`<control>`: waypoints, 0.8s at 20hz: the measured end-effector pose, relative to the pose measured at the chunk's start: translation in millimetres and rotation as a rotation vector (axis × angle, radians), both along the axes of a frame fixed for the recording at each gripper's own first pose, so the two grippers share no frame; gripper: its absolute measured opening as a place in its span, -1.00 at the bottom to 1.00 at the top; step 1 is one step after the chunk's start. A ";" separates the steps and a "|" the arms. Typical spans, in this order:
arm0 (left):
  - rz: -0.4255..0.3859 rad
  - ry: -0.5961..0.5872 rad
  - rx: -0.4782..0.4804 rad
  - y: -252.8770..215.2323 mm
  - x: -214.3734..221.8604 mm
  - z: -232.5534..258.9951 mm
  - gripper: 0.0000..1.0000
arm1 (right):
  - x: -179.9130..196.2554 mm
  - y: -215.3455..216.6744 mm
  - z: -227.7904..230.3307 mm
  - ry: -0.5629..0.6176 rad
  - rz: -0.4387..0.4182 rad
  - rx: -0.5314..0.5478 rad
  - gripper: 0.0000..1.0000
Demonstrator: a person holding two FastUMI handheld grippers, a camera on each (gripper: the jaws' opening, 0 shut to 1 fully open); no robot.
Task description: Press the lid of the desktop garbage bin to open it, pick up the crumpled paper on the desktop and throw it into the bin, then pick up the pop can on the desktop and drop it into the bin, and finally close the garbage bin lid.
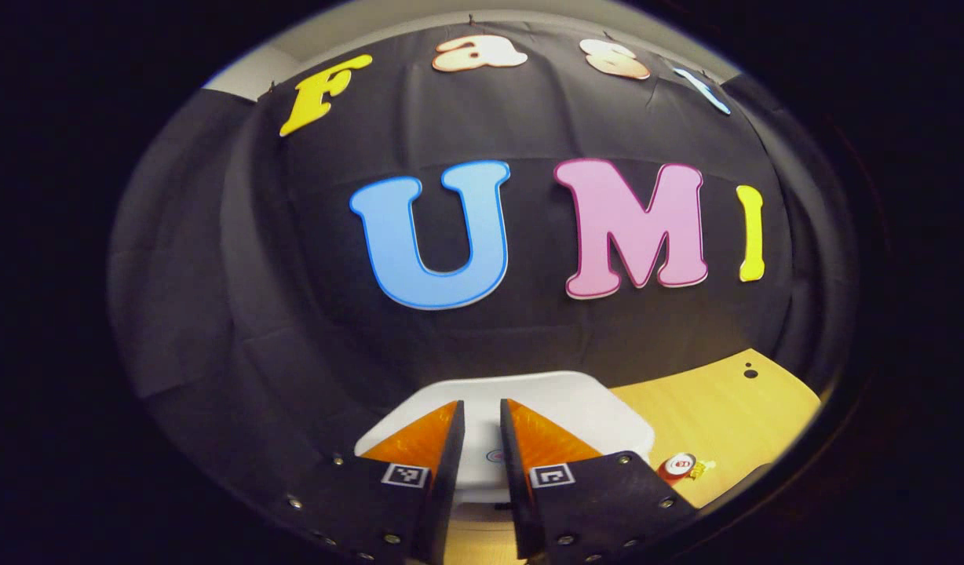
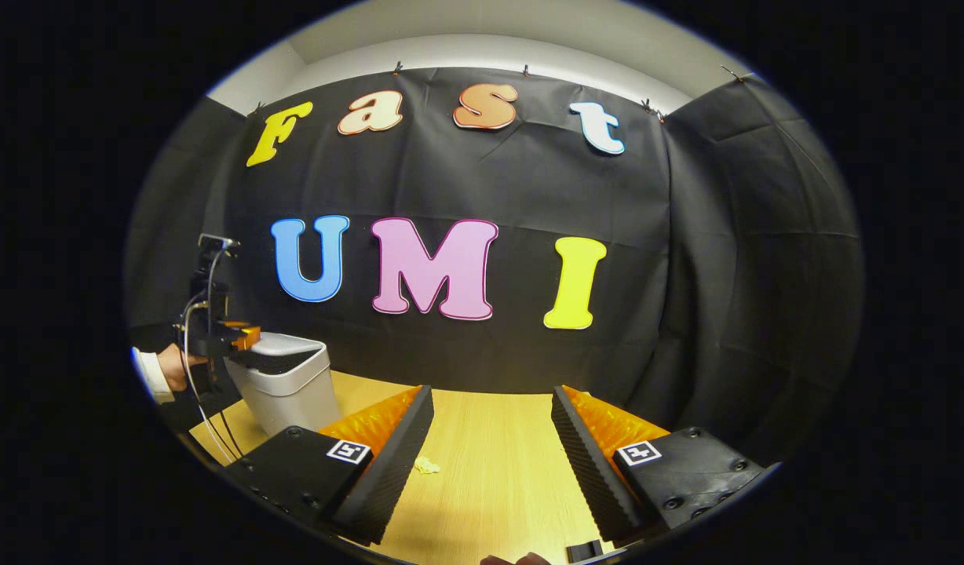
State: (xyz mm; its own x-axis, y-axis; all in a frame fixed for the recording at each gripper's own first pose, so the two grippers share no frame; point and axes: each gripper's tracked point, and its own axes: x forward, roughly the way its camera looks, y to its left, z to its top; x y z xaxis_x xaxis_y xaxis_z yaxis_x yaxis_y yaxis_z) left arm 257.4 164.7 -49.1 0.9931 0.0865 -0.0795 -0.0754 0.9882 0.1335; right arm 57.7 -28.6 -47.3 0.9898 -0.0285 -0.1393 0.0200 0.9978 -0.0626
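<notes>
**White bin lid under the left tongs, first step in hand**

White plastic sits just beyond the left tongs [image 1: 482, 439] in the left gripper view: the garbage bin [image 1: 529, 400] with its lid [image 1: 560, 392] lying flat and apparently closed. The left tongs are nearly closed, with only a narrow slot between the fingers, and they grip nothing. Whether the tips touch the lid cannot be told from here. In the right gripper view the same bin [image 2: 286, 384] stands at about nine o'clock on the wooden desk [image 2: 490, 439], with the left tongs [image 2: 242, 337] poised at its top edge and a hand [image 2: 172, 367] in a white cuff behind them.

The right tongs [image 2: 490, 455] hang wide open and empty above the desk. The crumpled paper [image 2: 427, 465], a small pale yellow wad, lies on the desk at about seven o'clock of that view, just beside the inner face of the left-hand finger and not held.

The pop can [image 1: 678, 467], red and white, rests on the desk at about four o'clock in the left gripper view, a little way from the bin.

By my reading the task is at its very start: the lid press is being set up or just beginning. Paper, can and the closing of the lid are all left to do.
</notes>
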 end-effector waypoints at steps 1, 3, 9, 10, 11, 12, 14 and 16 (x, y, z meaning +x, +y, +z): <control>-0.003 -0.031 0.028 -0.5 -3.5 17.1 -0.26 | -0.6 1.3 1.0 -0.001 0.002 -0.003 0.95; -0.020 -0.082 0.080 -3.1 -14.9 42.9 0.41 | -0.8 6.9 2.1 -0.003 0.009 -0.009 0.95; -0.042 -0.161 0.071 -11.6 -58.7 85.4 0.65 | 6.7 27.2 5.5 -0.020 0.047 -0.026 0.94; -0.046 -0.173 0.059 -13.9 -68.4 91.6 0.65 | 9.9 30.3 4.7 -0.019 0.057 -0.025 0.94; -0.053 -0.183 0.049 -15.9 -78.9 98.1 0.65 | 15.5 33.3 5.0 -0.016 0.066 -0.022 0.94; -0.061 -0.193 0.040 -18.9 -91.1 102.7 0.65 | 20.6 34.6 4.7 -0.011 0.072 -0.018 0.95; -0.080 -0.205 0.037 -23.8 -112.9 111.4 0.64 | 32.7 37.8 6.5 -0.005 0.085 -0.010 0.95; -0.071 -0.218 0.029 -23.5 -134.4 118.3 0.65 | 48.4 40.1 1.8 0.016 0.101 -0.009 0.96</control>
State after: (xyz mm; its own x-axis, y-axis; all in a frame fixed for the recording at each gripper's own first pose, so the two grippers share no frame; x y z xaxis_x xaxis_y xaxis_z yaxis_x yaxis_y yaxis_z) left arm 123.0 141.3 69.2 0.9901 0.0150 0.1396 -0.0361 0.9880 0.1503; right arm 106.2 11.5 -45.5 0.9855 0.0697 -0.1550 -0.0815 0.9941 -0.0713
